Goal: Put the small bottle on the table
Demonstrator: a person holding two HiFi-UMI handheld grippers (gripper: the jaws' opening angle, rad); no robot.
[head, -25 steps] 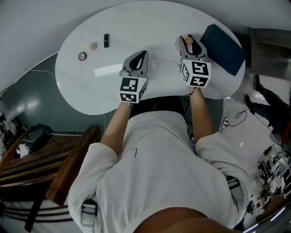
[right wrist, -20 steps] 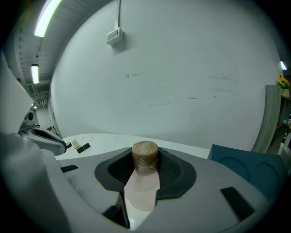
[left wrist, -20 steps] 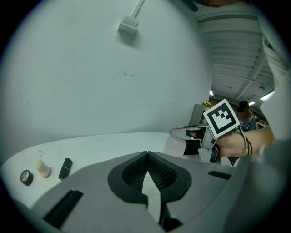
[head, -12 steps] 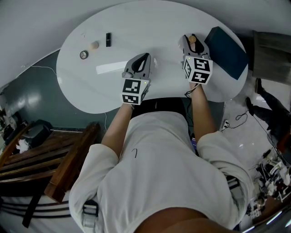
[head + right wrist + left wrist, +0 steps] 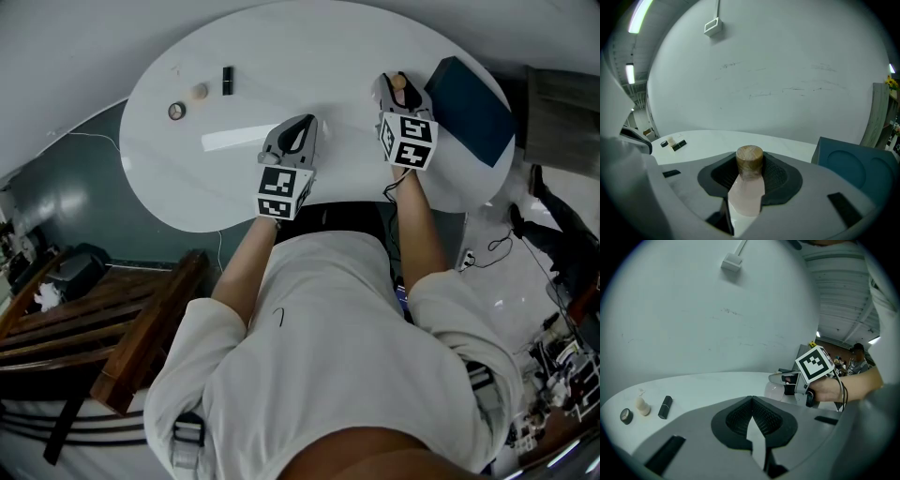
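Note:
The small bottle (image 5: 746, 193), pale pink with a round wooden cap (image 5: 749, 158), stands upright between the pads of my right gripper (image 5: 749, 174), which is shut on it. Seen from the head view, that right gripper (image 5: 395, 82) is over the right part of the white oval table (image 5: 309, 52), with the bottle's cap (image 5: 398, 82) showing between its jaws. I cannot tell whether the bottle touches the tabletop. My left gripper (image 5: 302, 125) is over the table's near middle. Its pads (image 5: 740, 414) meet at the tip with nothing between them.
A dark blue box (image 5: 470, 99) lies just right of the right gripper. At the table's far left are a small ring (image 5: 176, 111), a beige piece (image 5: 199, 92) and a black tube (image 5: 227, 80). A white strip (image 5: 232, 139) lies left of the left gripper.
The left gripper has drifted slightly to the right. The right gripper keeps the bottle and has edged a little farther over the table.

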